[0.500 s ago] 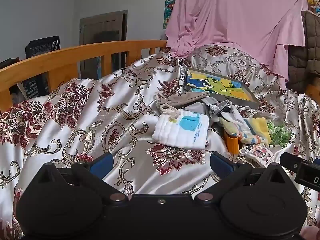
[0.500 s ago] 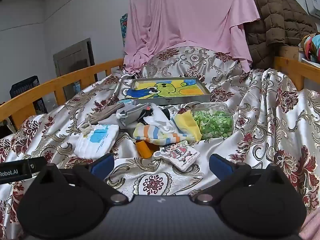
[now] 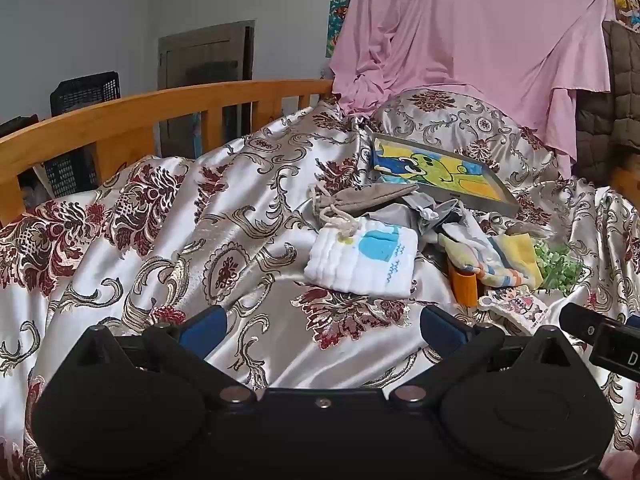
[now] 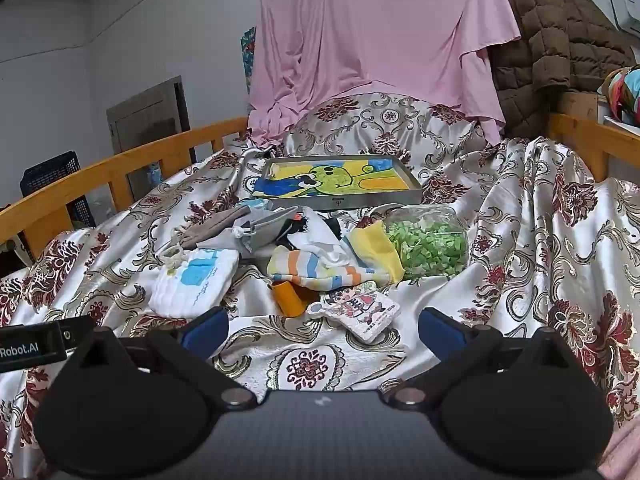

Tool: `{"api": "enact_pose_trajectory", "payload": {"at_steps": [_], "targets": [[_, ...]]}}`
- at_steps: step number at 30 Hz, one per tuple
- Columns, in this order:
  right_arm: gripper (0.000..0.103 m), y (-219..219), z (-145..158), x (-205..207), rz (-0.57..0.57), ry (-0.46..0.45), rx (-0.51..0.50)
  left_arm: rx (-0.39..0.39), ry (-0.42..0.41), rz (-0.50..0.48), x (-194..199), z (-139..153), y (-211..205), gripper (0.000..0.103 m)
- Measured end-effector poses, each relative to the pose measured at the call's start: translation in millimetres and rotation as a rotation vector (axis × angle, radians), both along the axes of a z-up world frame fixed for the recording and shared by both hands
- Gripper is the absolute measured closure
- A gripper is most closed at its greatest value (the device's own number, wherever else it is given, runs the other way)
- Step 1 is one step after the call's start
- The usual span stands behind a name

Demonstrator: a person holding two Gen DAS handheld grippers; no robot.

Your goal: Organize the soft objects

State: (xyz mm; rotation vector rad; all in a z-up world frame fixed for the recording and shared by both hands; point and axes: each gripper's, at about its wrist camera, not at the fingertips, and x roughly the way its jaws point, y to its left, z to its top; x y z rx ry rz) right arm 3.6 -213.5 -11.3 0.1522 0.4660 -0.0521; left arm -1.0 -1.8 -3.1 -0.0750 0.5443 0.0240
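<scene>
Both the left gripper point(image 3: 320, 322) and right gripper point(image 4: 323, 326) hold their fingers wide apart and empty above the bedspread point(image 3: 180, 248), short of the heaped soft objects (white cloth point(image 3: 362, 260), striped cloth point(image 4: 320, 268)), whose green-filled jar point(image 4: 430, 242) shows whole only rightward.

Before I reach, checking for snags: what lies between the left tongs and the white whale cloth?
Only bare patterned bedspread, in the left wrist view, between left tongs and cloth.

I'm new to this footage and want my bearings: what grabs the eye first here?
A pink sheet hangs at the bed's head, above a tray lined with a cartoon-frog picture. Nearer lies a heap of soft things: a white folded cloth with a blue print and a striped cloth, on the floral satin bedspread.
</scene>
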Motion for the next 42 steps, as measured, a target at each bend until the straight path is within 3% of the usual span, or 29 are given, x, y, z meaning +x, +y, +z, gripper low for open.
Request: {"api": "enact_pose_trajectory", "payload": {"at_steps": [42], "targets": [[0.000, 0.3, 0.5, -0.1, 0.000, -0.001, 0.001, -0.005, -0.002, -0.006, -0.9, 0.6, -1.6, 0.001]]}}
